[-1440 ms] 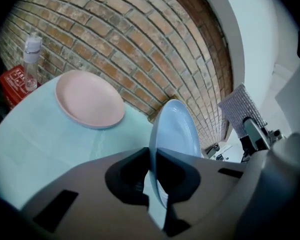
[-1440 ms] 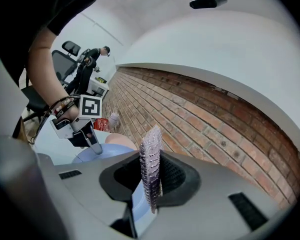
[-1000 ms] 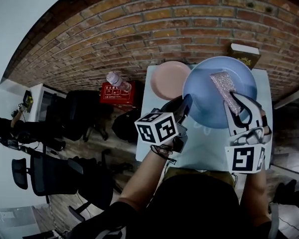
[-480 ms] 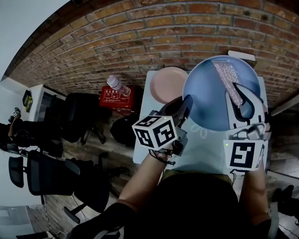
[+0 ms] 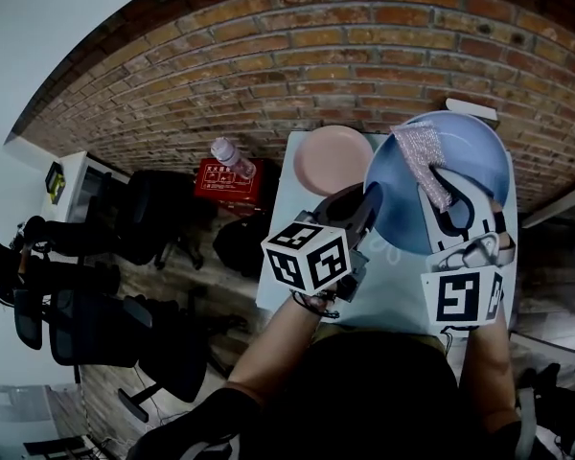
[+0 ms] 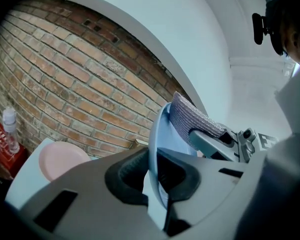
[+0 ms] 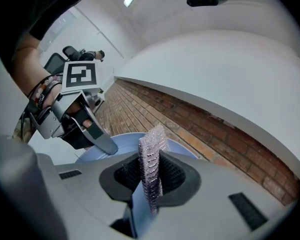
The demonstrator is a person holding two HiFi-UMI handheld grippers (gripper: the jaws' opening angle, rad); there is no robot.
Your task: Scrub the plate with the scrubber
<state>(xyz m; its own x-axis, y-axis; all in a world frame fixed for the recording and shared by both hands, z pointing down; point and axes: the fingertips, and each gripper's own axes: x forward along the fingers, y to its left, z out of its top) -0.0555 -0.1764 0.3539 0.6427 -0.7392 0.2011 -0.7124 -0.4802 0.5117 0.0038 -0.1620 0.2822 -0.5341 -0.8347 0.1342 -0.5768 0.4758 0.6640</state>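
A light blue plate (image 5: 460, 151) is held up on edge above the table, and my left gripper (image 5: 367, 200) is shut on its left rim. In the left gripper view the plate's rim (image 6: 157, 149) runs upright between the jaws. A silvery-pink mesh scrubber (image 5: 418, 157) lies against the plate's face near its upper left part, with my right gripper (image 5: 443, 182) shut on it. In the right gripper view the scrubber (image 7: 151, 171) stands pinched between the jaws, with the blue plate (image 7: 121, 143) and the left gripper (image 7: 87, 131) just beyond it.
A pink plate (image 5: 332, 157) lies on the pale table (image 5: 393, 300) by the brick wall. A box (image 5: 471, 109) peeks out behind the blue plate. Left of the table stand a red box (image 5: 226, 180) with a bottle (image 5: 231, 154), and office chairs (image 5: 153, 218).
Both grippers and the blue plate have risen. The scrubber has slid from the plate's middle right toward its upper left part.
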